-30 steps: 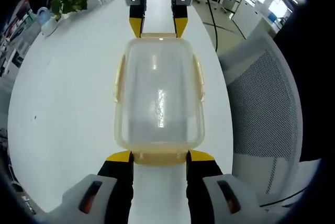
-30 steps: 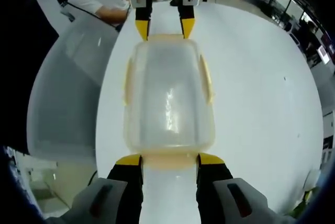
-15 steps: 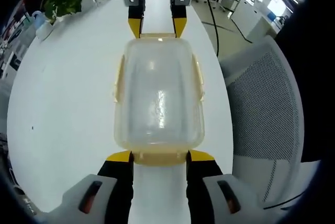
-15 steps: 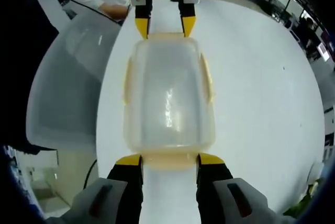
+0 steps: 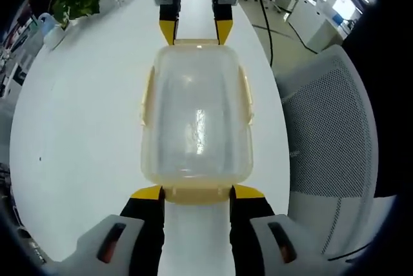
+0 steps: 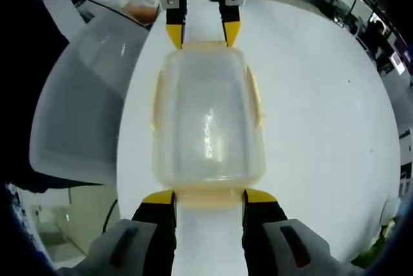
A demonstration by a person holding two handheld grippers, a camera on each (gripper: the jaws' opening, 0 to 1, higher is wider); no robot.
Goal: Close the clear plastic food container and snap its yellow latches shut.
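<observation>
Clear plastic food container (image 5: 195, 121), lid on, lay lengthwise on the white table (image 5: 77, 128) near its edge beside a mesh chair (image 5: 326, 147), with left gripper (image 5: 195, 193) and right gripper (image 6: 205, 197) both spread wide, tips flanking its yellow end latches (image 5: 196, 195), gripping nothing.

My left gripper (image 5: 197, 191) has two black jaws ending in yellow tips, rising out of pale grey housings, each housing carrying a dark slot with a small orange-red mark inside. My right gripper (image 6: 210, 196) is built the same: black jaws, yellow wedge-shaped tips, grey shells with the same dark slots. Seen from across, each one shows a white-grey body, a black arched opening between the jaws, black bands on the sides, and yellow tips pointing back toward me.
</observation>
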